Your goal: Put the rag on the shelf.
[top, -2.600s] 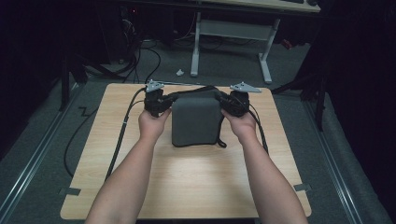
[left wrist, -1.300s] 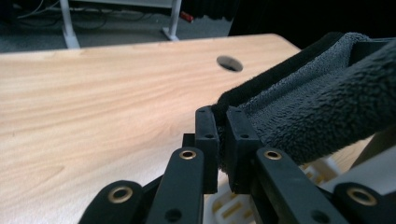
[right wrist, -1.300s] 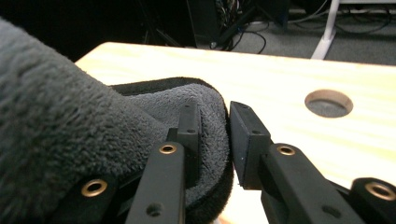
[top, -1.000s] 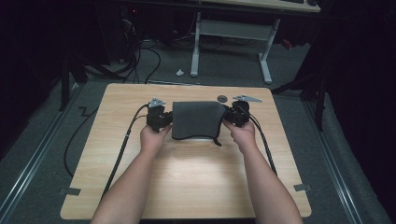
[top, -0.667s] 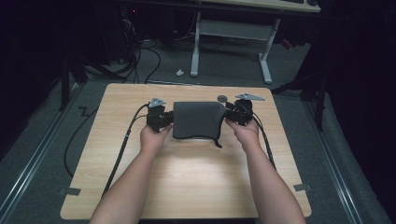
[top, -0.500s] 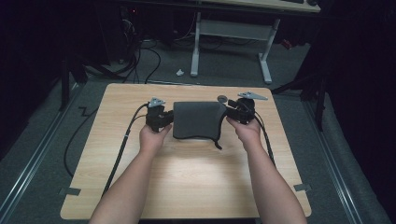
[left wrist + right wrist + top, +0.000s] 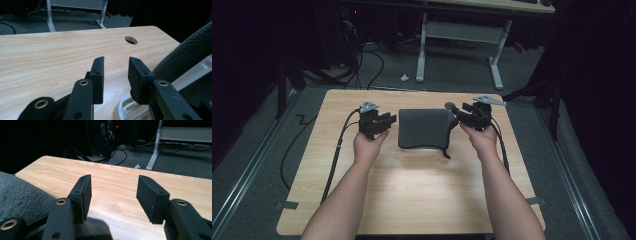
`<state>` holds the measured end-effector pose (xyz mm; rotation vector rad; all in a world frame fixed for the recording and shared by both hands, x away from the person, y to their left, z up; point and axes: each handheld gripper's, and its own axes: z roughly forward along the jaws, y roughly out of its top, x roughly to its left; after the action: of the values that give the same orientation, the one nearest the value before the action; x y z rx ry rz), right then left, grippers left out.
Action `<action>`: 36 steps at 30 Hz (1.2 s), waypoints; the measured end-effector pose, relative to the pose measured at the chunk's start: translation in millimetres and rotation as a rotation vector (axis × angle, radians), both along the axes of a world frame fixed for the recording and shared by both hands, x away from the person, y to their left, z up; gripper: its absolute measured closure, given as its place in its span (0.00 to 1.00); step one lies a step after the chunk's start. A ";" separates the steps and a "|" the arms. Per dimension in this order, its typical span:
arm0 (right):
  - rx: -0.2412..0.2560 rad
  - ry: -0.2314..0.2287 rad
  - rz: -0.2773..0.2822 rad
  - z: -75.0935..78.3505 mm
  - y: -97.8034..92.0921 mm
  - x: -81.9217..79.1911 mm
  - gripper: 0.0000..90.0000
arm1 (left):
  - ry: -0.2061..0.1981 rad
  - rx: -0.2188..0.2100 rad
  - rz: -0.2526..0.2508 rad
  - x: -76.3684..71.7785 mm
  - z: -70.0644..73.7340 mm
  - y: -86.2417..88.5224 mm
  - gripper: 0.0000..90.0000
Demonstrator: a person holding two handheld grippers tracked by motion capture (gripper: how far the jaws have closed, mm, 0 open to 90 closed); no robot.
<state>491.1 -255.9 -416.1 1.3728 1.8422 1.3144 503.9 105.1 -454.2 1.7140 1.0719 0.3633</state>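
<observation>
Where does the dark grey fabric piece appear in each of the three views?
High view: the fabric lies at the table's far middle, between the left gripper and the right gripper.
Left gripper view: the fabric rises at the right edge, beside the right-hand jaw.
Right gripper view: the fabric sits at the lower left, beside the left-hand jaw.
Shared landmark: the wooden table.

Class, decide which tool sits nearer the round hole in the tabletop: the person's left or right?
Right. The right tool is beside the hole, while the left tool sits across the grey cushion.
</observation>
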 end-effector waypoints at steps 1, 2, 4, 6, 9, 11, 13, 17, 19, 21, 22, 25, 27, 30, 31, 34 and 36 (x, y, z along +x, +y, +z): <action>-0.018 -0.005 -0.005 2.1 -1.7 -2.7 0.51 | -0.005 0.005 0.002 -1.1 0.7 0.7 0.73; -0.030 -0.007 -0.008 3.0 -2.6 -4.6 0.51 | -0.010 0.023 0.001 -4.4 1.9 2.4 0.73; -0.047 -0.010 -0.013 4.5 -5.4 -9.2 0.51 | -0.019 0.035 0.003 -8.9 2.3 4.5 0.72; -0.057 -0.006 -0.014 5.3 -6.7 -11.6 0.50 | -0.022 0.046 0.002 -11.5 2.5 6.1 0.72; -0.090 -0.028 -0.024 7.5 -11.8 -25.3 0.51 | -0.031 0.048 0.007 -20.6 2.1 11.9 0.72; -0.092 -0.027 -0.024 7.8 -13.2 -28.5 0.51 | -0.039 0.050 0.010 -27.1 2.1 16.3 0.72; -0.108 -0.018 -0.024 8.1 -15.0 -35.8 0.49 | -0.046 0.047 0.010 -34.5 2.0 21.4 0.71; -0.137 -0.029 -0.020 2.6 -18.2 -59.4 0.49 | -0.051 0.045 0.010 -51.9 -0.2 31.6 0.70; -0.148 -0.021 -0.022 -0.9 -19.0 -69.7 0.48 | -0.053 0.047 0.002 -62.7 -2.9 36.3 0.69; -0.156 -0.036 -0.016 -6.0 -20.4 -80.7 0.48 | -0.048 0.059 -0.009 -74.1 -8.0 40.2 0.68; -0.166 -0.037 -0.022 -8.5 -21.2 -86.2 0.48 | -0.050 0.073 -0.015 -87.5 -14.6 44.3 0.68; -0.172 -0.028 -0.023 -14.4 -22.9 -97.4 0.48 | -0.047 0.098 -0.023 -102.2 -21.7 49.0 0.66; -0.217 -0.035 -0.020 -24.8 -23.8 -116.9 0.48 | -0.031 0.122 -0.037 -126.4 -32.0 57.4 0.64; -0.249 -0.054 -0.009 -36.1 -22.7 -139.7 0.48 | 0.014 0.104 -0.052 -143.1 -38.9 61.9 0.60; -0.255 -0.050 -0.008 -40.0 -21.7 -148.0 0.48 | 0.039 0.108 -0.062 -152.3 -42.0 63.2 0.59; -0.260 -0.034 -0.015 -48.7 -19.0 -164.8 0.48 | 0.076 0.139 -0.093 -180.9 -51.3 64.6 0.57; -0.251 -0.009 -0.018 -63.1 -14.3 -189.7 0.48 | 0.058 0.147 -0.095 -201.3 -59.5 67.4 0.56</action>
<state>301.4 -270.3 -479.2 1.2450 1.9094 1.0371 302.6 172.6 -513.8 1.9092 1.0223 0.3405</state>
